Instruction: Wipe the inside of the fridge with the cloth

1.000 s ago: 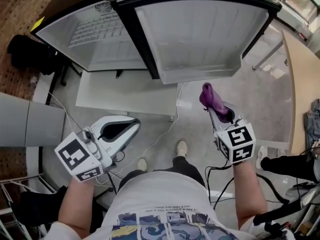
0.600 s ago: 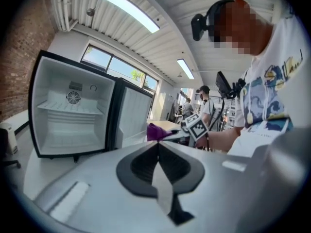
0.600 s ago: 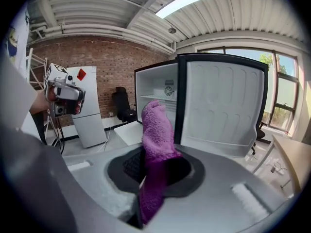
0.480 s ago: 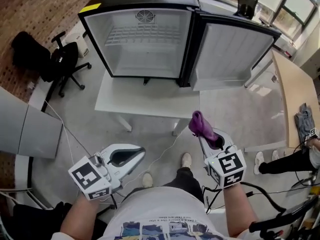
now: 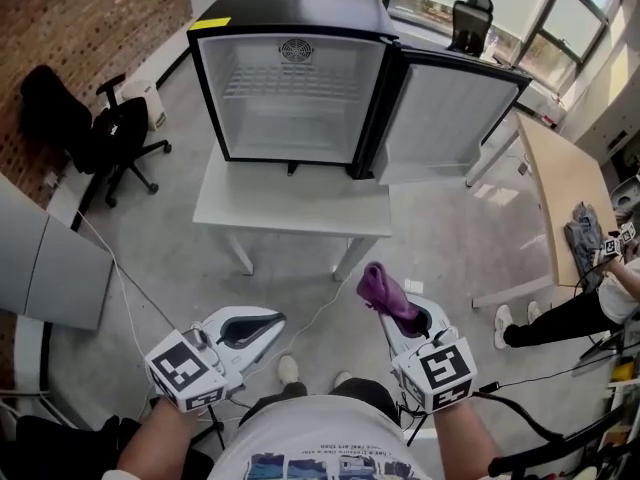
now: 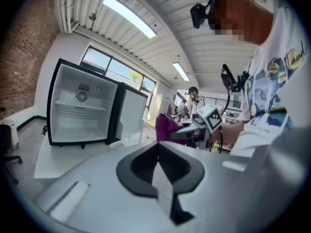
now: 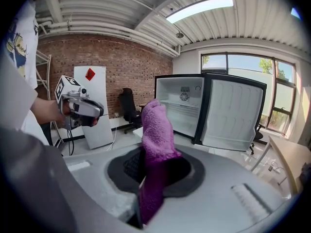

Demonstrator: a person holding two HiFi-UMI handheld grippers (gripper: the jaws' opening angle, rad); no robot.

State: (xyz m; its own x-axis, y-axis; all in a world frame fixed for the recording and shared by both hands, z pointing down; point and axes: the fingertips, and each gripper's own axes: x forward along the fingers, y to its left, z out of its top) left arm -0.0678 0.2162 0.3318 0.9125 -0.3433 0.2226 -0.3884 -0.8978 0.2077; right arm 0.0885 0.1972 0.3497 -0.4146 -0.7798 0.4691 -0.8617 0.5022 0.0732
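Purple and nubbly, the cloth (image 5: 383,293) stands up out of the right claw (image 5: 392,310) at the lower centre-right of the head view, well apart from the fridge (image 5: 290,78). In the right gripper view the jaws are pinched on the cloth's lower part: a thick tuft rises past the tips and a short tail hangs below them.

By its look the cloth is soft, light and limp. It should fold and drag under pressure rather than slide, and it can take a hard squeeze without harm. The sensible hold is the one it has now, low on the bunch, so that a padded wad reaches the fridge wall ahead of the hard jaw tips. A grip nearer the tuft's top would leave too little fabric to wipe with.

The fridge sits at the upper centre of the frame on a low white tabletop (image 5: 290,208). Its door (image 5: 445,118) is swung open to the right, and the white interior is bare apart from a wire shelf.

At the lower left, the left claw (image 5: 272,323) has its jaws pressed together with nothing between them.
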